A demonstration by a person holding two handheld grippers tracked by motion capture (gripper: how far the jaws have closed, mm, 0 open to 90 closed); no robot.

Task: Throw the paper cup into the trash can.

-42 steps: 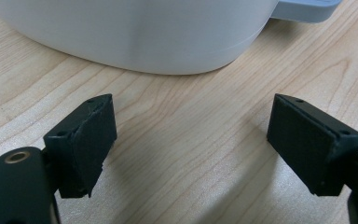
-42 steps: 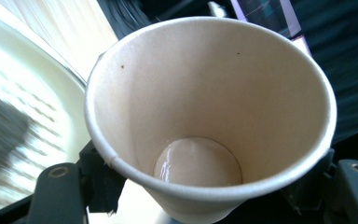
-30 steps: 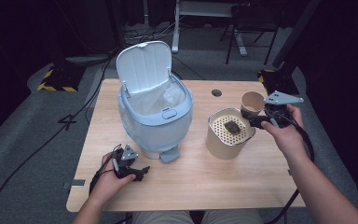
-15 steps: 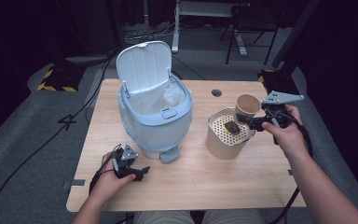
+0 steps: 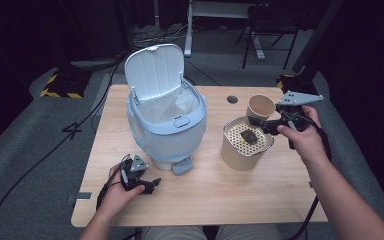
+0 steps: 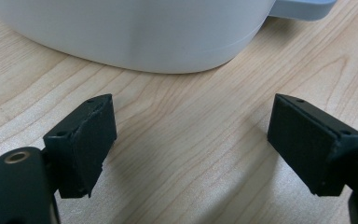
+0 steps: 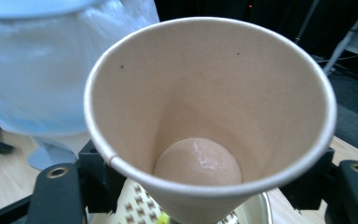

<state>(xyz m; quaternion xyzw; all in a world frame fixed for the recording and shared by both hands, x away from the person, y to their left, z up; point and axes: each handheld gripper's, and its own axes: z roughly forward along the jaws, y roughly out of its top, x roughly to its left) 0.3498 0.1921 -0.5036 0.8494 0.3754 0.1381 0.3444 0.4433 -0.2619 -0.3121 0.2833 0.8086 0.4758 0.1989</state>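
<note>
My right gripper is shut on a tan paper cup, held over the far rim of a tan canister with a perforated top. A dark lump lies on that top. In the right gripper view the cup tilts its mouth toward the camera, with a wet film at its bottom, and the right gripper clamps its lower wall. My left gripper rests open on the table in front of a pale blue pedal bin. Nothing is between the left gripper jaws.
The bin's lid stands open and a plastic liner fills it. Its pedal juts toward the front, close to my left gripper. The wooden table has a cable hole at the back.
My right gripper has shifted slightly left with the cup, nearer over the canister. The left gripper has not moved.
</note>
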